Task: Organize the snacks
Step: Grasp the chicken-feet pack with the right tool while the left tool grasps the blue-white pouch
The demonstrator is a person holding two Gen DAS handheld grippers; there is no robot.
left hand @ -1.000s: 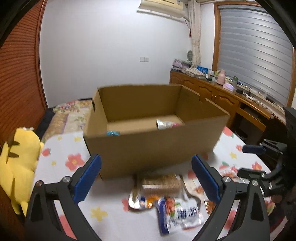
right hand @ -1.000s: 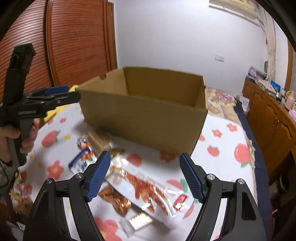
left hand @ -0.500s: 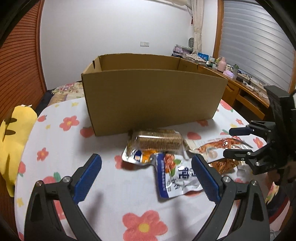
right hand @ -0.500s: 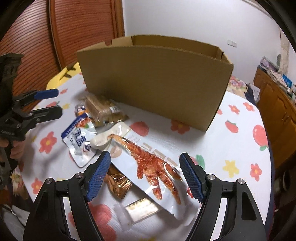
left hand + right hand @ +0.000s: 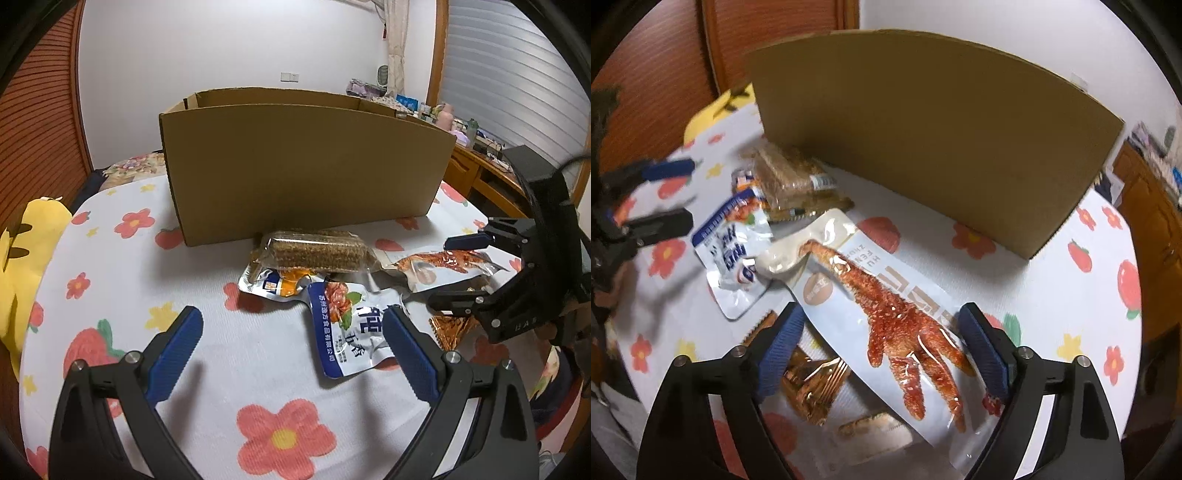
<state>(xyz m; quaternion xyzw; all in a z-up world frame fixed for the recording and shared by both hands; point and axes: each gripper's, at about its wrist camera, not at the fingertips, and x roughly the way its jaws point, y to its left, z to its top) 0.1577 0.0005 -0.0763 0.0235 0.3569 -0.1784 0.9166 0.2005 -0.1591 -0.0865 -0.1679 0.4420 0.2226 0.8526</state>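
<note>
A cardboard box (image 5: 303,166) (image 5: 942,122) stands on the flowered tablecloth. In front of it lie several snack packs: a brown wafer bar (image 5: 317,251) (image 5: 786,173), a blue-and-white pouch (image 5: 347,332) (image 5: 733,258), a long white chicken-foot pack (image 5: 886,310) (image 5: 443,266) and a copper foil pack (image 5: 812,384). My right gripper (image 5: 881,349) (image 5: 454,271) is low over the chicken-foot pack, its jaws opening, one on each side, pads not pressing. My left gripper (image 5: 291,350) is open just above the cloth; the blue-and-white pouch lies by its right finger.
A yellow plush toy (image 5: 22,266) lies at the table's left edge. A wooden sideboard (image 5: 480,162) with clutter stands behind on the right, and a wooden slatted wall (image 5: 40,110) rises on the left. A small beige pack (image 5: 875,432) lies under the chicken-foot pack.
Both grippers have come down from above the box to just over the snacks, so the box's inside is hidden now. My right gripper's jaws have widened around the chicken-foot pack.
</note>
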